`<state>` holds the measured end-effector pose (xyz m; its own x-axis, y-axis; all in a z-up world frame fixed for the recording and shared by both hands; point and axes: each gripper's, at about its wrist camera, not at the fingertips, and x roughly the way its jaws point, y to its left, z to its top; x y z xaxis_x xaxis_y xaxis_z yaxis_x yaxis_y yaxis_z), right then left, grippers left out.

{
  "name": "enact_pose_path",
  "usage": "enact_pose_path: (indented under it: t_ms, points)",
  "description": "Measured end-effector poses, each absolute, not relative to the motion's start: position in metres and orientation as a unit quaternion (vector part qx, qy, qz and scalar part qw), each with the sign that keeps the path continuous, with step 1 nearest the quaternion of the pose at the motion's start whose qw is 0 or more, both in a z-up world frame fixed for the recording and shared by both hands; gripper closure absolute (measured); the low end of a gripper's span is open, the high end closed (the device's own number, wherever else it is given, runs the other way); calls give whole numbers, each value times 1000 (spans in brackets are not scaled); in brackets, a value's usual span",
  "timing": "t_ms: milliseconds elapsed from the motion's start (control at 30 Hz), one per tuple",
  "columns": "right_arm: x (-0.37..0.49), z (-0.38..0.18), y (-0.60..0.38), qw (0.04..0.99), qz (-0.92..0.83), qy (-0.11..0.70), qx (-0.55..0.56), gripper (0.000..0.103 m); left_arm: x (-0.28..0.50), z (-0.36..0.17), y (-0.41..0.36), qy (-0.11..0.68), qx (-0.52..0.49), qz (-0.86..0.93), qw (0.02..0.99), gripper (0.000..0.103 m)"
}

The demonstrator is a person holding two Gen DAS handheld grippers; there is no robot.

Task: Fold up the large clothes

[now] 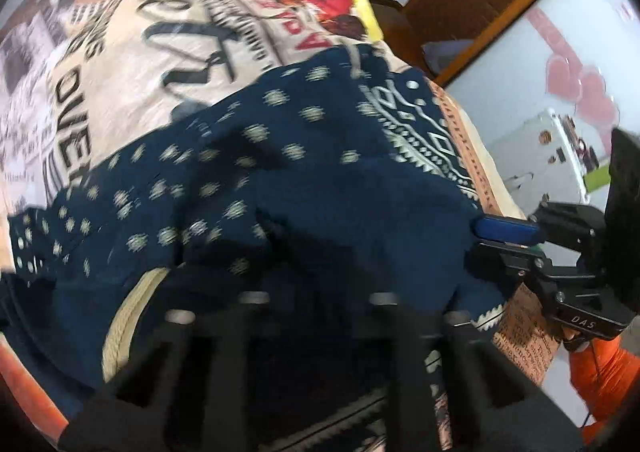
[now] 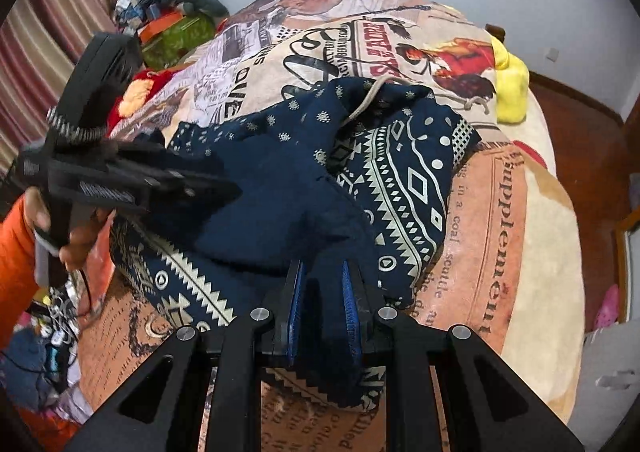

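The navy patterned garment (image 2: 280, 188) lay bunched at frame centre on the bed's printed blanket (image 2: 492, 212); the right tongs (image 2: 326, 312), at lower centre, pinched a fold of it between blue pads; the left tongs (image 2: 216, 188), at centre left, were pressed together on its cloth.
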<state>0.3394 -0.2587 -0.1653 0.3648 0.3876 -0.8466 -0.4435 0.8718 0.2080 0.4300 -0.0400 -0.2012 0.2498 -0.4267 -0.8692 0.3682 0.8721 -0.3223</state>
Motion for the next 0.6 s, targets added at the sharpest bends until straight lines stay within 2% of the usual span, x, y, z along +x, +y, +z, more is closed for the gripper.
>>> enact_pose_path:
  t_ms: [67,367,600]
  points:
    - [343,-166,-260,824,255,505,-16,87,424,-184,-52,524,8,-243,816,92]
    - [346,-157,-270,831,261,490,7,87,431,-85,-69,380,42,-247,891,94]
    - [352,-144,-284,840,254,476,52,87,476,-83,-98,356,46,-244,901,98]
